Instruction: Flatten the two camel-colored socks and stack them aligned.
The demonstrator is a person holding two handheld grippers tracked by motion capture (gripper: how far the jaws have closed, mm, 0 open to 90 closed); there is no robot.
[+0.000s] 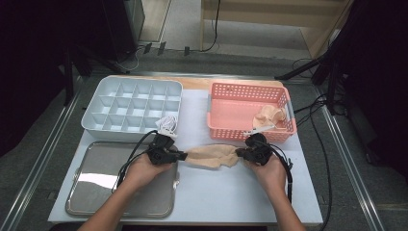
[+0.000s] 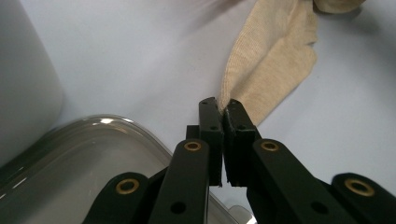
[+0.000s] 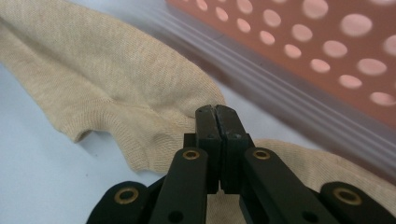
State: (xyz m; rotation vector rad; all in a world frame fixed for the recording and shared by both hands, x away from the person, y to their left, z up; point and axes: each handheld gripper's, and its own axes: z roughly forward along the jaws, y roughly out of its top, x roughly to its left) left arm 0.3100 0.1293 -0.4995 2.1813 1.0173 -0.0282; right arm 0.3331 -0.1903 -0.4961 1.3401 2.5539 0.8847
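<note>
Left gripper (image 2: pixel 219 106): your jaws are pinched tight on one end of the beige sock (image 1: pixel 211 157), right at its edge, so the end can't slip away.
Right gripper (image 3: pixel 216 112): your jaws are squeezed together on the other end of the sock; the cloth bunches under and around them.
Why both ends: holding the two ends lets you pull the sock long and flat between your hands, likely to fold it or lay it straight.
Sock: soft knit cloth with tiny ribs, floppy and wrinkled in the middle. It lies on the white table (image 1: pixel 207 192), between your grippers, just in front of the pink basket (image 1: pixel 231 130).
Pink basket: hard plastic with round holes; more beige cloth (image 1: pixel 270 117) sits inside.
Metal tray (image 1: pixel 96 192): shiny and smooth, with a rounded rim, under your left hand (image 1: pixel 144 171).
Divided box (image 1: pixel 103 94): pale plastic, many small square cells; something white (image 1: pixel 167 124) sits at its near corner.
</note>
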